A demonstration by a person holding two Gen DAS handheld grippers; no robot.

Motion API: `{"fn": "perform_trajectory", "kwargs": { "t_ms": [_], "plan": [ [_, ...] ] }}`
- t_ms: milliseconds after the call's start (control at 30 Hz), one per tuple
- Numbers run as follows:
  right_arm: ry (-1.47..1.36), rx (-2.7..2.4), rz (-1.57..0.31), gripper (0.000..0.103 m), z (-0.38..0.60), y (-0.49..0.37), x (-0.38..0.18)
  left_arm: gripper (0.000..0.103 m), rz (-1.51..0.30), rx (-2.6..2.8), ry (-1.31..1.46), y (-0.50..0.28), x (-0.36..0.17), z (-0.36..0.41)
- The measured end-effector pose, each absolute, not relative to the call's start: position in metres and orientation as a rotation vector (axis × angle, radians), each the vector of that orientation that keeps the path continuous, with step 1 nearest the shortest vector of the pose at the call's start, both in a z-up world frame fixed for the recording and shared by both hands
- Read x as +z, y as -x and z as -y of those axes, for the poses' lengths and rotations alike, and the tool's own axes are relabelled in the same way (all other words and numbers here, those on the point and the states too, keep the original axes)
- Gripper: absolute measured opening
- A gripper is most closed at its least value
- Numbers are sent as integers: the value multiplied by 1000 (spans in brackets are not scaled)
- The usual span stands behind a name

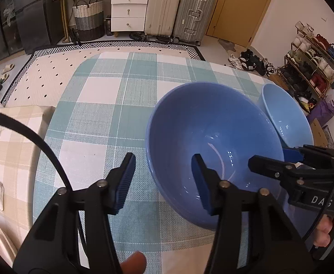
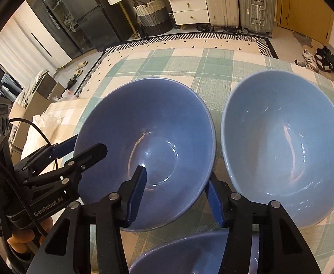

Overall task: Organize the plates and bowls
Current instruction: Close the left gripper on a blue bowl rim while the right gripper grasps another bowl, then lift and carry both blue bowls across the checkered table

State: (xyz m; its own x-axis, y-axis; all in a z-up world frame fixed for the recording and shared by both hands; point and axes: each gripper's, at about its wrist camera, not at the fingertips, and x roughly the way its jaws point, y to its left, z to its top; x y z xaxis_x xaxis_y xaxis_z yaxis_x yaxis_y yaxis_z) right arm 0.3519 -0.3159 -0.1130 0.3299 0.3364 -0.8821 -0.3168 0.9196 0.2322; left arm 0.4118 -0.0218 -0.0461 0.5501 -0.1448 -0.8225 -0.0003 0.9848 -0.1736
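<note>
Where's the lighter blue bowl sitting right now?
The lighter blue bowl sits on the checked tablecloth, right of the darker blue bowl in the right wrist view, close beside it.

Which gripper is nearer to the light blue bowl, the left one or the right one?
Right. The right gripper straddles the dark blue bowl's rim on the side next to the light blue bowl. The left gripper straddles the dark bowl's opposite rim, farther away.
</note>
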Motion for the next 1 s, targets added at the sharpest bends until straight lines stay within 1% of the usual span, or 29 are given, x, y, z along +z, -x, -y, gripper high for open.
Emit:
{"fn": "perform_trajectory", "kwargs": {
  "t_ms": [33,100,133,200,233,300,333,567,633,1000],
  "plan": [
    [-8,421,-1153,45,315,-351,-113,42,-988,-85,159,-412,-48,22],
    [9,415,-1147,40,313,-351,-113,33,-995,-83,153,-413,-50,23],
    [16,414,-1145,36,313,-351,-113,32,-998,-82,149,-413,-51,23],
    [23,419,-1144,32,311,-350,-113,25,-1002,-76,137,-414,-52,25],
    [30,414,-1141,31,311,-350,-113,24,-1001,-69,128,-414,-53,25],
    [41,408,-1136,29,310,-350,-114,16,-1003,-60,125,-414,-54,22],
    [45,406,-1134,28,311,-350,-114,15,-1005,-58,127,-414,-54,21],
    [61,388,-1152,28,304,-354,-123,15,-1005,-48,124,-412,-55,20],
    [66,370,-1144,22,303,-355,-125,15,-1003,-49,123,-411,-56,20],
    [61,359,-1068,17,303,-351,-118,15,-959,-28,94,-401,-48,23]
  ]
}}
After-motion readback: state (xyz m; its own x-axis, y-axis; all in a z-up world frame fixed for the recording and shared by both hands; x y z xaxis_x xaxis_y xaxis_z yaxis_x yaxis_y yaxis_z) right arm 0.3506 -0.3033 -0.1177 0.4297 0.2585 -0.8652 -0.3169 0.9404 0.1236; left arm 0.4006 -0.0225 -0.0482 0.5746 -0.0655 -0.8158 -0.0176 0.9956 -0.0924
